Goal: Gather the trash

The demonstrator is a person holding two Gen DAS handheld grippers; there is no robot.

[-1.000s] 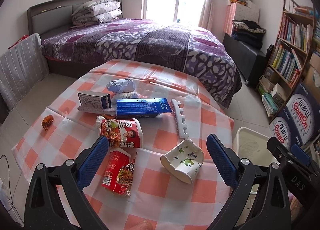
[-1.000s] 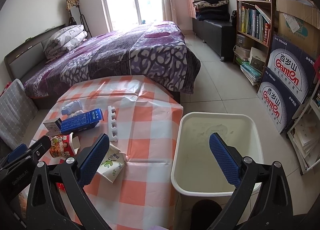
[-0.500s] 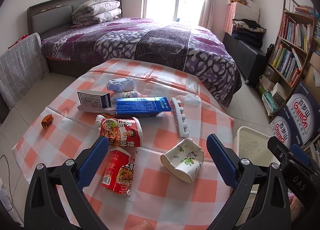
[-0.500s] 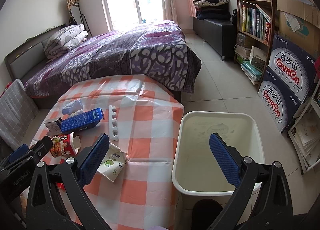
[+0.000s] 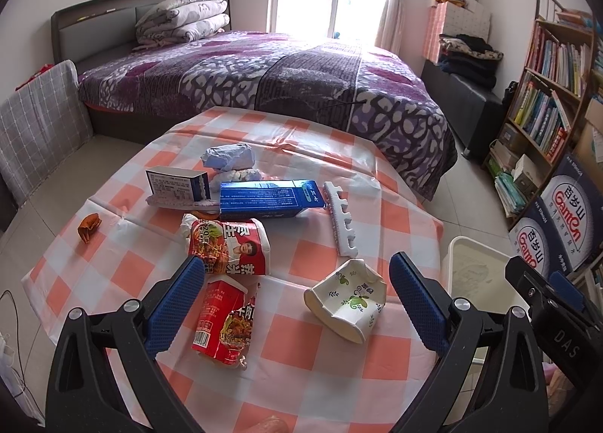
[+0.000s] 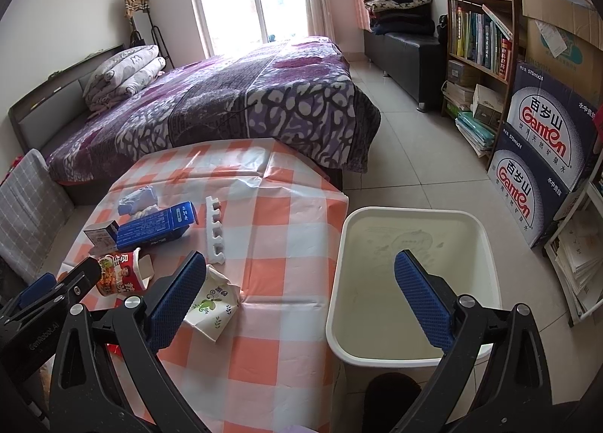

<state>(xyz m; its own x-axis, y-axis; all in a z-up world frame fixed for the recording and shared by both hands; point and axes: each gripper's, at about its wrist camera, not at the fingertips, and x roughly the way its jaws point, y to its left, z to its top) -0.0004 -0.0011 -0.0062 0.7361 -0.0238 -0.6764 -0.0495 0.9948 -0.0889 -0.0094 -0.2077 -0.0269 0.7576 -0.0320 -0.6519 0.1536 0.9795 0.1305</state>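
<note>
Trash lies on a table with an orange-and-white checked cloth [image 5: 324,354]: a crushed paper cup [image 5: 345,301] [image 6: 211,306], a red noodle packet [image 5: 224,320], a noodle bowl [image 5: 230,244] [image 6: 122,273], a blue carton [image 5: 269,199] [image 6: 156,227], a small box [image 5: 177,184], crumpled paper [image 5: 228,158], a white foam strip [image 5: 339,222] [image 6: 214,229] and an orange scrap [image 5: 88,225]. A white bin [image 6: 410,282] [image 5: 476,271] stands right of the table. My left gripper [image 5: 297,297] hangs open above the near table. My right gripper [image 6: 301,297] is open, between table edge and bin.
A bed with a purple cover [image 5: 286,75] lies just beyond the table. A bookshelf [image 6: 478,18] and stacked water boxes [image 6: 542,146] line the right wall. Tiled floor [image 6: 410,169] lies open right of the bed. A grey checked cushion [image 5: 41,120] stands at the left.
Both views have shifted very slightly; the trash, bin and open grippers keep their places.
</note>
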